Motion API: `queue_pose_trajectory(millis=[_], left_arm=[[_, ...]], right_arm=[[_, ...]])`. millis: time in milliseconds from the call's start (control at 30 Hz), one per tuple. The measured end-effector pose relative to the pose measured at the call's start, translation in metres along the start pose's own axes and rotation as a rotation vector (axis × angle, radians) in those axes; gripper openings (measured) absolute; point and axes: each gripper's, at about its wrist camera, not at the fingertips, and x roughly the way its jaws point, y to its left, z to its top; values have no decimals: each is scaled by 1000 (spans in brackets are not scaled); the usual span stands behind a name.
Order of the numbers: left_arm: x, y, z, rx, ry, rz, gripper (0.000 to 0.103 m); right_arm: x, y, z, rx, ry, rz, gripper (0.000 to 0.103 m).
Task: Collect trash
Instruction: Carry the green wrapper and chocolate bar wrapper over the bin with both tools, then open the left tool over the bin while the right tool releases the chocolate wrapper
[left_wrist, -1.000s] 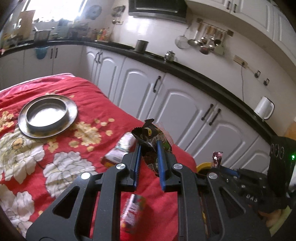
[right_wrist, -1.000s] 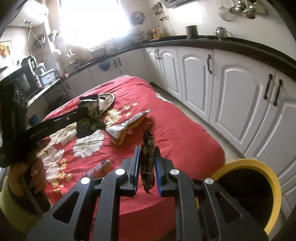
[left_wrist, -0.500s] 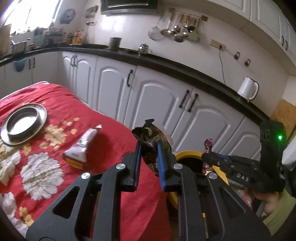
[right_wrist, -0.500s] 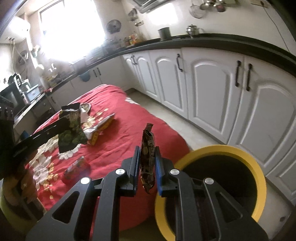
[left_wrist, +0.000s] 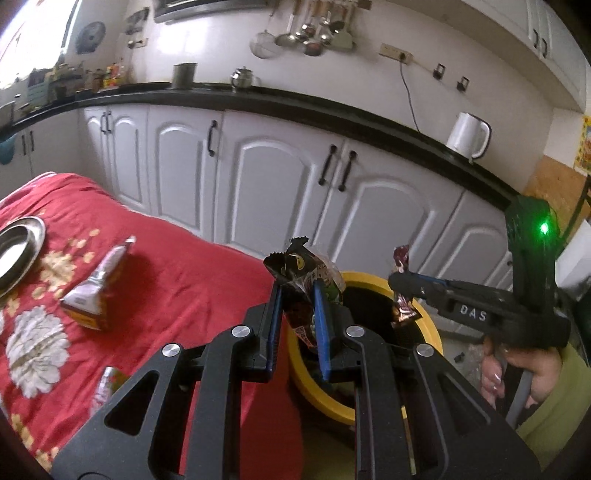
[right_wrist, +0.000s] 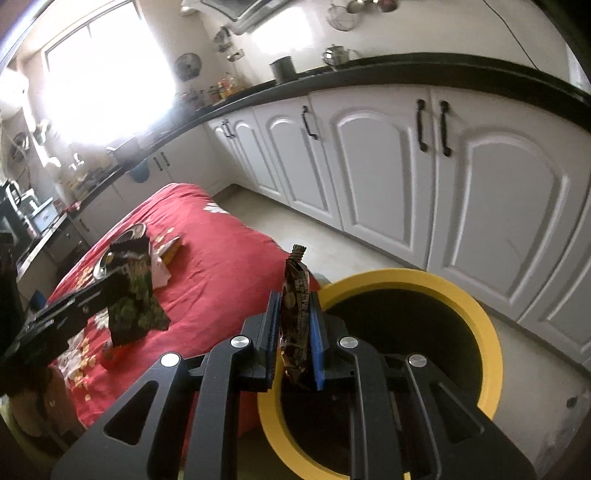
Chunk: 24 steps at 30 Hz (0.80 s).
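In the left wrist view my left gripper (left_wrist: 297, 295) is shut on a crumpled black and green snack wrapper (left_wrist: 301, 269), held at the near rim of the yellow-rimmed bin (left_wrist: 430, 325). My right gripper (left_wrist: 402, 286) reaches in from the right over the bin and pinches a narrow brown wrapper (left_wrist: 403, 310). In the right wrist view my right gripper (right_wrist: 295, 306) is shut on that brown wrapper (right_wrist: 295, 291), which stands upright above the bin (right_wrist: 484, 332). The left gripper (right_wrist: 122, 282) with the green wrapper (right_wrist: 135, 310) shows at the left.
A table with a red floral cloth (left_wrist: 192, 280) stands left of the bin. On it lie a white and yellow packet (left_wrist: 96, 295), a small red packet (left_wrist: 110, 382) and a steel plate (left_wrist: 16, 251). White cabinets (right_wrist: 388, 166) run behind. A hand (left_wrist: 517, 373) holds the right gripper.
Both grippers have swung away from the table toward the bin with their wrappers still held. The bin has come from the frame's edge to just under the fingers.
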Motion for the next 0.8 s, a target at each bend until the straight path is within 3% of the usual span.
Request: queue_pose_trajectory(millis=[367, 700, 800], left_arm=[[34, -36, -17, 60, 84, -66, 11], [83, -65, -45, 122, 224, -115, 12], [90, -67, -48, 123, 239, -118, 16]], right_arm=[[-1, -39, -9, 87, 21, -42, 17], [8, -66, -15, 161, 53, -57, 17], [10, -70, -15, 179, 53, -58, 23]])
